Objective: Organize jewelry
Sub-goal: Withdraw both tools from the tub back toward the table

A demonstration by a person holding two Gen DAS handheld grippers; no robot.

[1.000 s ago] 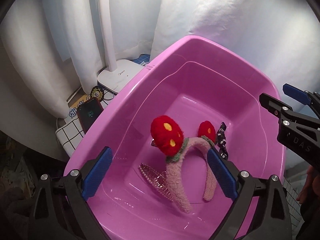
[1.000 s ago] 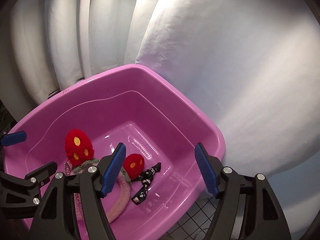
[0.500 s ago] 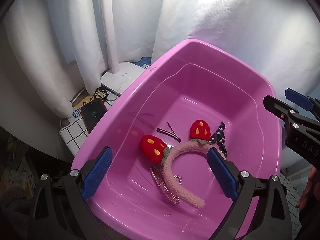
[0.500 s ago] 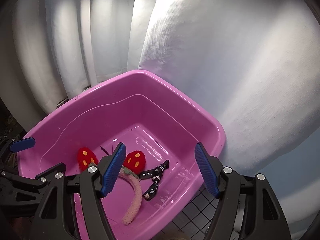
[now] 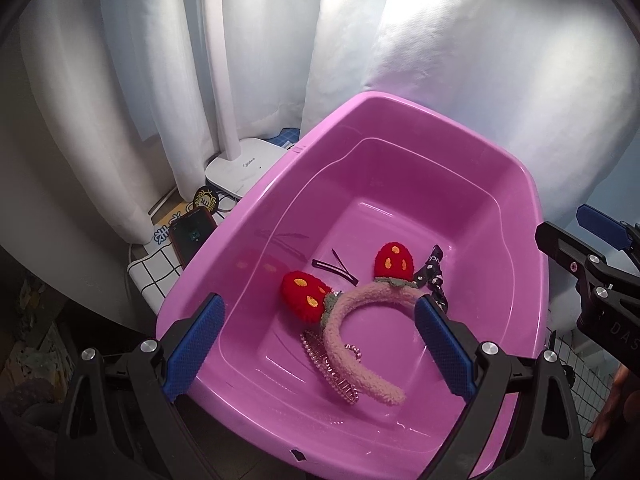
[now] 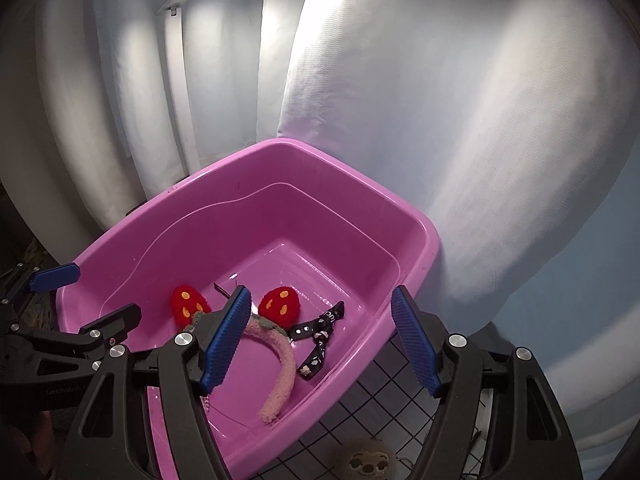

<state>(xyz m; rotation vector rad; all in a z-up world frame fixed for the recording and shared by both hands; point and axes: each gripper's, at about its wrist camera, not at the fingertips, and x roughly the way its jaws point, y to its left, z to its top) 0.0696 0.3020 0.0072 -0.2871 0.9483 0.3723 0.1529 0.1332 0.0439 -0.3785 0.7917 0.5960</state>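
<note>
Two claws hang over a pink tub point(image 5: 520, 208), both pointing down into it. Left claw point(image 5: 316, 344) wide open, nothing between its blue pads. Right claw point(image 6: 320, 340) also spread wide, empty.

Headband point(image 5: 352, 344) lies flat on the tub floor, near the front. Fuzzy pink arch, top of the arch toward the far wall, open ends toward the camera in the left view; one leg runs long toward the front rim, the other is hidden behind the left claw's right pad. Two red plush strawberries point(image 5: 304, 296) with yellow-orange seeds and green collars sit on the crown, one each side.

Pink beaded comb point(image 5: 328, 372) lies partly under the near leg, long axis running diagonally toward the front. Thin black hairpin point(image 5: 336, 270) lies just behind the strawberries, splayed in a V. Black strap point(image 6: 320, 332) with white print lies beside the right strawberry, long axis front to back.

Outside the tub on the left: phone point(image 5: 192, 236), white lamp base point(image 5: 248, 168), checked tabletop point(image 5: 156, 264). White curtain point(image 5: 460, 60) behind.
</note>
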